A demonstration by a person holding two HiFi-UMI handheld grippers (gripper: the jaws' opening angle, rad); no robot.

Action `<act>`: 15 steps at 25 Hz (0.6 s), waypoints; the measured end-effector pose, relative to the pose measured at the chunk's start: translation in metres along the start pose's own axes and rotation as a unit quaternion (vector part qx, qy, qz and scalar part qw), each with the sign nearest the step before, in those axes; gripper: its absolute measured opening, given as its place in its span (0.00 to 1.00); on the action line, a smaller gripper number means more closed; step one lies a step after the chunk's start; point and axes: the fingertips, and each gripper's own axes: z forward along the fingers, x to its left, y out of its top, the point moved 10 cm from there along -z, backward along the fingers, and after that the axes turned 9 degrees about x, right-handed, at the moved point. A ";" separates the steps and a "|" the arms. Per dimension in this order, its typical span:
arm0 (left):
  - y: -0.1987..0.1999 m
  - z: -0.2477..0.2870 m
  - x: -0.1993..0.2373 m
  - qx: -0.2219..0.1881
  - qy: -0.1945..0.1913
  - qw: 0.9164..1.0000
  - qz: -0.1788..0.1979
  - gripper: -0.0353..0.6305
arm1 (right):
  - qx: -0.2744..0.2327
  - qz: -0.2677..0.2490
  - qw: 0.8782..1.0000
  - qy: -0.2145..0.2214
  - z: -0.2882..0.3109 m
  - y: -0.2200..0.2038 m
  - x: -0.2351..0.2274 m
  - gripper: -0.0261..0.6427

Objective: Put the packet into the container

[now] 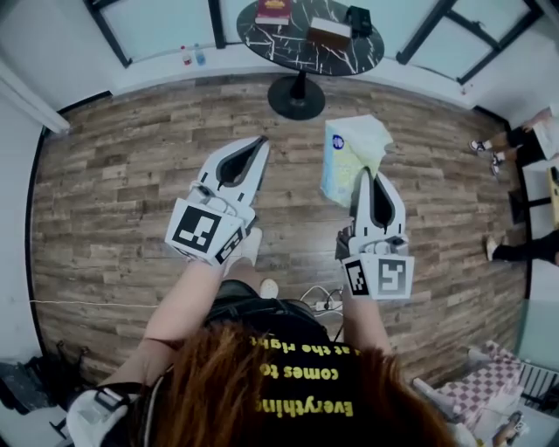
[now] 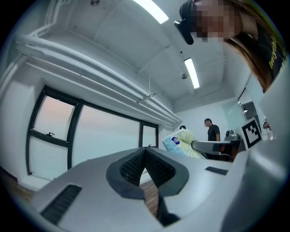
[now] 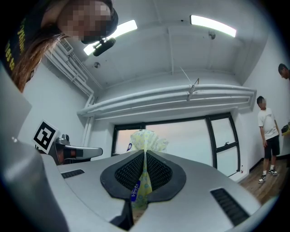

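A soft pale-yellow and blue packet (image 1: 351, 154) hangs in the air over the wooden floor, pinched at its lower edge by my right gripper (image 1: 362, 176). In the right gripper view the packet (image 3: 144, 138) stands up between the closed pads of that gripper (image 3: 145, 156). My left gripper (image 1: 260, 142) is held beside it at the left, shut and holding nothing; its jaws meet at their tips in the left gripper view (image 2: 146, 153), where the packet (image 2: 180, 141) shows to the right. I cannot make out a container in any view.
A round black marbled table (image 1: 349, 58) stands ahead, with a red book (image 1: 272, 10), a brown box (image 1: 328, 33) and a black object (image 1: 358, 19) on it. People's legs (image 1: 511, 140) are at the right edge. Cables (image 1: 323, 301) lie on the floor near my feet.
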 end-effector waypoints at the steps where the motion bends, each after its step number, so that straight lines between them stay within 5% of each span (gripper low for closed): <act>1: -0.001 0.008 0.007 0.001 0.000 1.000 -0.001 0.05 | 0.000 0.001 1.000 -0.001 0.009 -0.002 -0.003 0.08; 15: 0.011 0.147 0.159 0.014 -0.036 0.999 0.015 0.05 | -0.003 -0.003 0.999 -0.041 0.195 -0.004 -0.037 0.08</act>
